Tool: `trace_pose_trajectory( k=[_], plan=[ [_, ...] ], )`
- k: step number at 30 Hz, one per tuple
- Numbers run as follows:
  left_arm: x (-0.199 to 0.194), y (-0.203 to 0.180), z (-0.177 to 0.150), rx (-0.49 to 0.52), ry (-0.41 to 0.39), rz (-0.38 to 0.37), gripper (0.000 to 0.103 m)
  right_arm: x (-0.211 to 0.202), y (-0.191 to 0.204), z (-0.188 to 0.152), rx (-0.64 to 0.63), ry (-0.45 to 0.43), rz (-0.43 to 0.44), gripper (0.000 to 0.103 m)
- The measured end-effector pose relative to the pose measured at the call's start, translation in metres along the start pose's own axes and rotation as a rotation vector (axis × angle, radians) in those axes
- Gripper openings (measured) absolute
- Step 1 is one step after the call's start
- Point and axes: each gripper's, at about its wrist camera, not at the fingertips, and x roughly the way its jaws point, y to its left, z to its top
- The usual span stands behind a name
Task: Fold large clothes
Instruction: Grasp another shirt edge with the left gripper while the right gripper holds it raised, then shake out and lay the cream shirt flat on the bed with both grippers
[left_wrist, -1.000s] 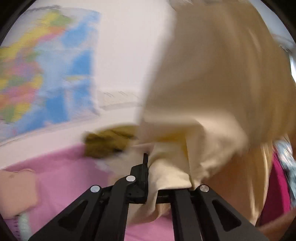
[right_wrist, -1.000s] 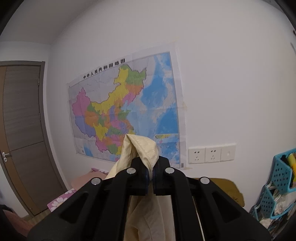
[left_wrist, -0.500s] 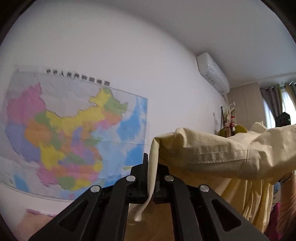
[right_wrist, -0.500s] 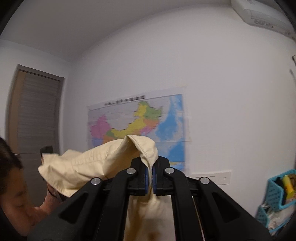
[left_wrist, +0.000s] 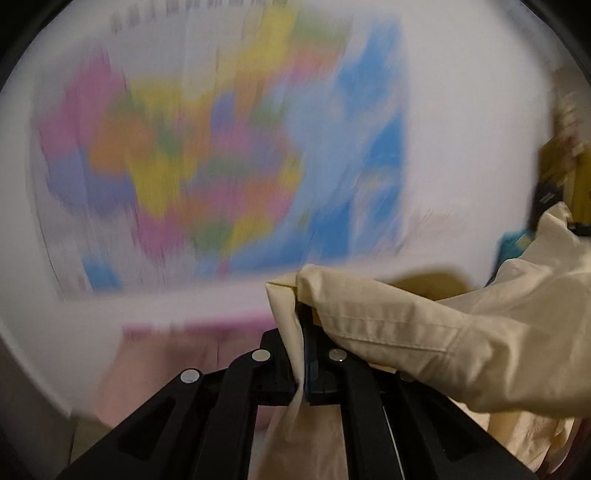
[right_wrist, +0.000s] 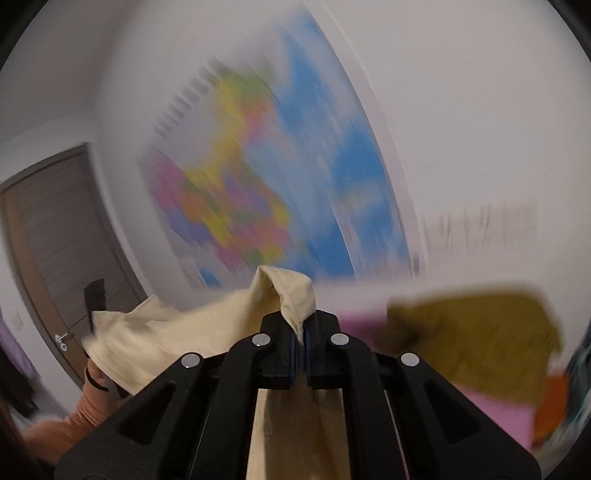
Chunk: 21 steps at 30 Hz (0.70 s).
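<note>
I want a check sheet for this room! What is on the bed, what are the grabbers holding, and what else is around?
Surface: pink bed, blurred.
Job's things: cream garment, held up between both grippers, hanging below.
Clutter: olive cloth on the bed; orange item at its right edge.
Grippers: left gripper shut on the garment; right gripper shut on the garment.
Cables: nothing seen.
Surroundings: map on the white wall; brown door; a sleeve at the lower left.

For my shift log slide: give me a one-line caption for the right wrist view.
Right gripper shut on a cream garment, held up before a blurred wall map.
</note>
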Motion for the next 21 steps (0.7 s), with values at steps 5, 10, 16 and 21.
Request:
trace_pose_trajectory(
  k=[5,10,16,21],
  plan=[
    [0.15,0.029,-0.051,-0.089,0.289,0.077,0.001,0.128,-0.073,-0.051,0.131,0.23,-0.084,0.004],
    [0.189,0.043,-0.063,-0.159,0.358,0.089,0.001,0.183,-0.126,-0.074,0.232,0.3,-0.115,0.004],
    [0.19,0.044,-0.037,-0.162,0.339,0.033,0.004,0.205,-0.174,-0.068,0.304,0.323,-0.26,0.013],
    [0.186,0.019,-0.052,-0.028,0.36,-0.028,0.045,0.192,-0.151,-0.066,0.119,0.298,-0.37,0.066]
  ],
)
